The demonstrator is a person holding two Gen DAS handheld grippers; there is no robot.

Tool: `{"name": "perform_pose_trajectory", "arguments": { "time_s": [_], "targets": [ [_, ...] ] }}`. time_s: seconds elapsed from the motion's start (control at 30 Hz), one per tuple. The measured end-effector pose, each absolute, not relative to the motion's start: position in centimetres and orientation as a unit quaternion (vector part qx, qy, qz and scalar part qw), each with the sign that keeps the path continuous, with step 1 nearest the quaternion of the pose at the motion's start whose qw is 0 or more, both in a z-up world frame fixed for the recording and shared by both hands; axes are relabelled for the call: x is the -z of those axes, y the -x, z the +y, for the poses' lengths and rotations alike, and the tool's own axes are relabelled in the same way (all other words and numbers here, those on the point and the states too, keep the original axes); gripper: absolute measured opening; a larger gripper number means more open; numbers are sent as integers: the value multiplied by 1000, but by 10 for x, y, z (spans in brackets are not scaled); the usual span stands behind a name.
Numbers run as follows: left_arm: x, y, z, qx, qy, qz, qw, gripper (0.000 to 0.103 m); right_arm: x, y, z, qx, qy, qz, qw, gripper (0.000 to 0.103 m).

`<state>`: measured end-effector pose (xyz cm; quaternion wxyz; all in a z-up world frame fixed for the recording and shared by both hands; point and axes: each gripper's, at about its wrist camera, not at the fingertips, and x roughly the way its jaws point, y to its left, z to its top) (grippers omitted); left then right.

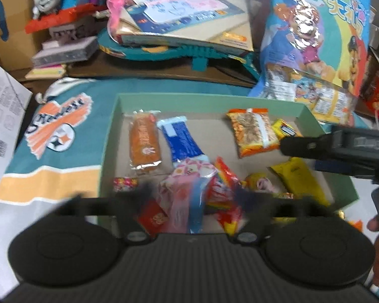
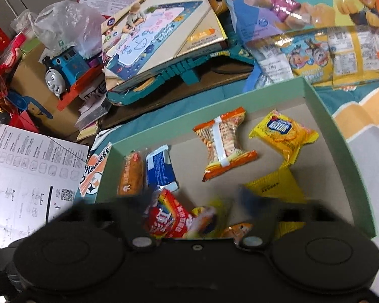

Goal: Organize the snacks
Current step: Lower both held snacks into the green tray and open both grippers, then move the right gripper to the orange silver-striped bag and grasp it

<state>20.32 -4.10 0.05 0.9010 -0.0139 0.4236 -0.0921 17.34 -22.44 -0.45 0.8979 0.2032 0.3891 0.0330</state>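
Both tools stand with jaws wide and nothing between them: the left gripper point(image 1: 194, 197) hovers over the near heap in the box point(image 1: 209, 103), and the right gripper point(image 2: 199, 202) hovers over the same heap a little further right; their fingertips are blurred, so how near they are to the packets I cannot tell. The step in hand looks like choosing the next packet from the jumble and laying it out beside the ones already spread flat; to do it well I would take one packet at a time, catch it by a crimped end or across its narrow width, close gently since the biscuits and crisps inside would crush, and lift it clear so that its neighbours do not drag along; the bare cardboard in the middle of the floor offers room. The snacks all lie inside the shallow green box on the patterned cloth point(image 1: 53, 131): an orange bar point(image 1: 144, 141) and a blue wafer packet point(image 1: 182, 141) side by side at the left, an orange packet with a white band point(image 2: 223, 142) near the far wall, a yellow biscuit packet point(image 2: 285, 133) just beside it, a plain yellow pouch point(image 2: 275, 184) nearer, and red, rainbow and pink wrappers overlapping at the near edge.
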Motion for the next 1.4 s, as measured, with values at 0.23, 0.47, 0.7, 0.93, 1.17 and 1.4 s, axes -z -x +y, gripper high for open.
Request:
{"name": "perform_pose_trajectory", "arguments": {
  "time_s": [0.23, 0.47, 0.7, 0.93, 1.17, 1.4],
  "targets": [
    [-2, -200, -48, 90, 11, 429, 899, 103, 0, -157, -229, -31, -189, 394, 899, 103],
    [-13, -186, -67, 101, -4, 423, 900, 103, -10, -129, -243, -30, -187, 393, 900, 103],
    [-25, -163, -98, 129, -25, 414, 901, 103, -26, -85, -272, -12, -181, 376, 909, 103],
    [-9, -131, -131, 166, -47, 429, 887, 103, -13, -37, -314, 34, -201, 381, 902, 103],
    [29, -109, -145, 177, -56, 471, 862, 103, 27, -4, -322, 49, -225, 403, 886, 103],
    [49, -111, -137, 159, -50, 493, 854, 103, 49, 9, -294, 70, -159, 402, 899, 92]
  ]
}}
